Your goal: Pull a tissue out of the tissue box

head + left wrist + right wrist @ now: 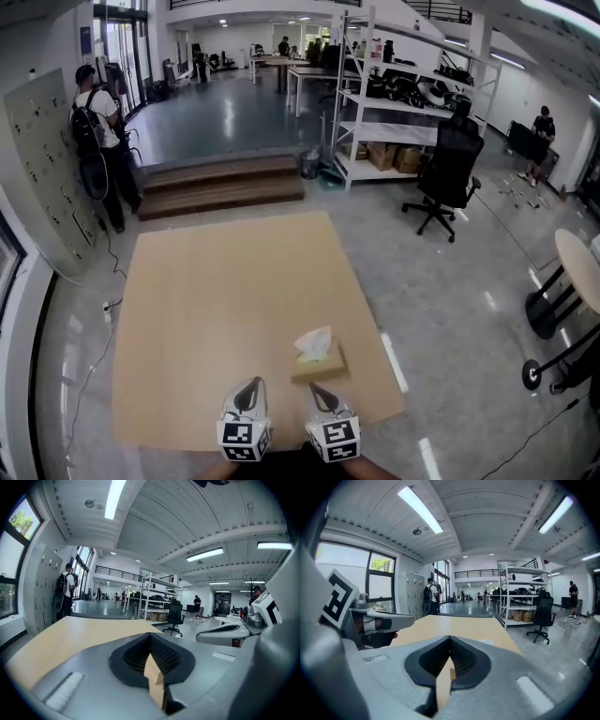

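A tan tissue box (320, 364) lies on the wooden table (216, 319) near its front right corner, with a white tissue (314, 341) standing up out of its top. My left gripper (251, 383) is at the table's front edge, left of the box, shut and empty. My right gripper (314, 388) hovers just in front of the box, also shut with nothing in it. In the left gripper view the jaws (150, 634) meet over the tabletop, and the right gripper (225, 632) shows beside them. In the right gripper view the jaws (450, 638) are closed too.
A person with a backpack (97, 131) stands by the locker wall at far left. Wooden steps (220, 183), a white shelving rack (403, 103) and a black office chair (448, 169) lie beyond the table. A round table (581, 267) stands at right.
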